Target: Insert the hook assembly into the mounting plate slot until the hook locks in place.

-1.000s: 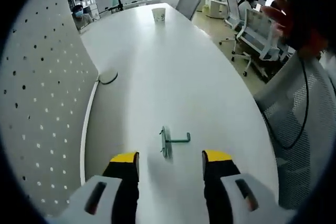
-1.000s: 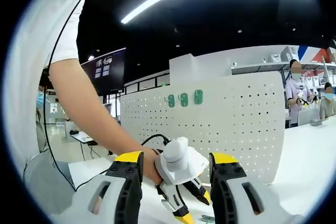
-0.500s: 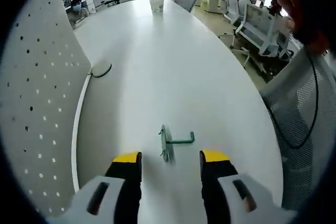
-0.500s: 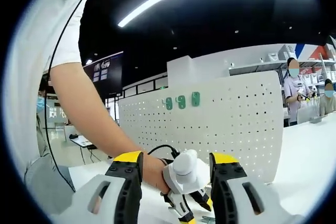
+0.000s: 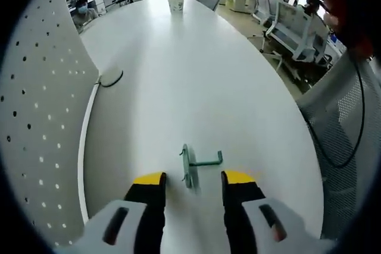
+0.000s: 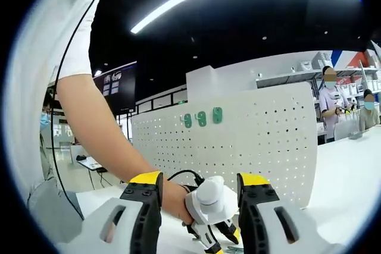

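Hook [image 5: 196, 165] lying just beyond spread left gripper [image 5: 193, 178], right gripper [image 6: 199, 180] spread, pegboard [image 6: 250, 144] partly hidden.

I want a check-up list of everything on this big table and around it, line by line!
Surface: white table, mostly bare.
Job's things: green hook lying on the table; white pegboard upright, three green hooks already on it.
Clutter: paper cup at the far end.
Grippers: left hand-held gripper open, jaws either side of the hook; right hand-held gripper open, raised.
Cables: black cable by the pegboard.
Surroundings: office chairs, people standing behind.
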Available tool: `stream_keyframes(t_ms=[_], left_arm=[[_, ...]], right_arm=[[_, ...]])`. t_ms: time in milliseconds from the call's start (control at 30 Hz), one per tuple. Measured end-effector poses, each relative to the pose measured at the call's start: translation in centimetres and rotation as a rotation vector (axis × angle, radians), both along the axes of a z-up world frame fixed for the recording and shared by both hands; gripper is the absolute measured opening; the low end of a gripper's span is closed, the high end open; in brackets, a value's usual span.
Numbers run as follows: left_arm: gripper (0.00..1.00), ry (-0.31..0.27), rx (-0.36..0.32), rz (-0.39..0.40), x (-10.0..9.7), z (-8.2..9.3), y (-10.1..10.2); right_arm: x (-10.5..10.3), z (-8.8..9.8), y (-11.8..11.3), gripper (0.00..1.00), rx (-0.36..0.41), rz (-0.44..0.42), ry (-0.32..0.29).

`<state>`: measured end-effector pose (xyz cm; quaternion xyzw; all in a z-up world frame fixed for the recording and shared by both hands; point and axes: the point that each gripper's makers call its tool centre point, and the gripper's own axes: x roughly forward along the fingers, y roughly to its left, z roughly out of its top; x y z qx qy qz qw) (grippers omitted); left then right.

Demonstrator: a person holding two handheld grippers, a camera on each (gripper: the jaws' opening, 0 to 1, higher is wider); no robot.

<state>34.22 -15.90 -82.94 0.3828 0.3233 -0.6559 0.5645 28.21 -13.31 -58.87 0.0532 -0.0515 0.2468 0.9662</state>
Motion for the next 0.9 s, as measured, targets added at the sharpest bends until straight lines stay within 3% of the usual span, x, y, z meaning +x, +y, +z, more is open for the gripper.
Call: stream_keyframes(t_ms=[433, 633, 900], left_arm=[[0.23, -0.004, -0.017, 0.067, 0.65, 0.03, -0.23], [0.06, -0.011, -0.017, 0.098, 0.97, -0.05, -0.16], [0.03, -0.023, -0.009, 0.096, 1.03, 0.03, -0.06]], right_arm=[[0.01, -0.16, -0.06, 0.45, -0.009, -0.004, 0.012], [0.05, -0.07, -0.44, 0.43, 0.002, -0.014, 0.01], [0.13, -0.02, -0.63, 0.43, 0.011, -0.021, 0.009]])
